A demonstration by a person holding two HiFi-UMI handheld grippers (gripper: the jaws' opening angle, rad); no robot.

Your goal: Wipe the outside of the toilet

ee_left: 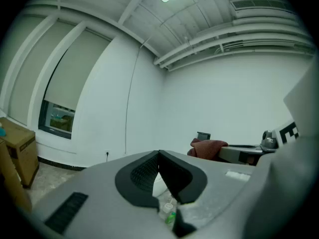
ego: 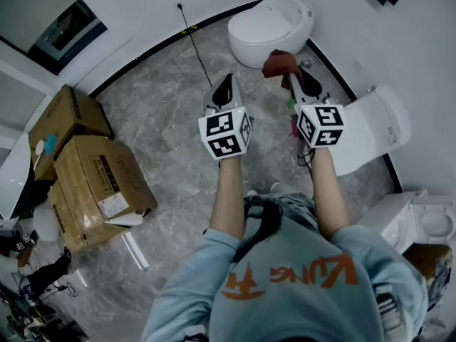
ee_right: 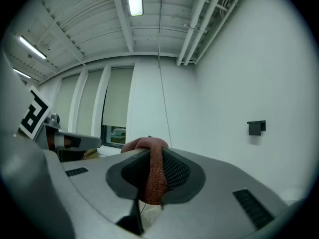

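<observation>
The white toilet point(ego: 271, 26) stands at the far wall, lid down, just beyond both grippers. My right gripper point(ego: 293, 77) is shut on a dark red cloth point(ego: 280, 63), which bunches out past its tips a short way from the toilet's right side. In the right gripper view the cloth point(ee_right: 155, 176) is pinched between the black pads of that gripper point(ee_right: 150, 153). My left gripper point(ego: 226, 84) is held up beside it, left of the cloth, jaws shut on nothing. In the left gripper view its tips point(ee_left: 159, 154) meet, and the cloth point(ee_left: 208, 147) shows off to the right.
Cardboard boxes point(ego: 91, 180) stand on the grey marble floor at the left. A white toilet seat and lid point(ego: 374, 127) lies at the right wall, and another white fixture point(ego: 420, 226) sits at the lower right. A black cable point(ego: 196, 48) runs across the floor.
</observation>
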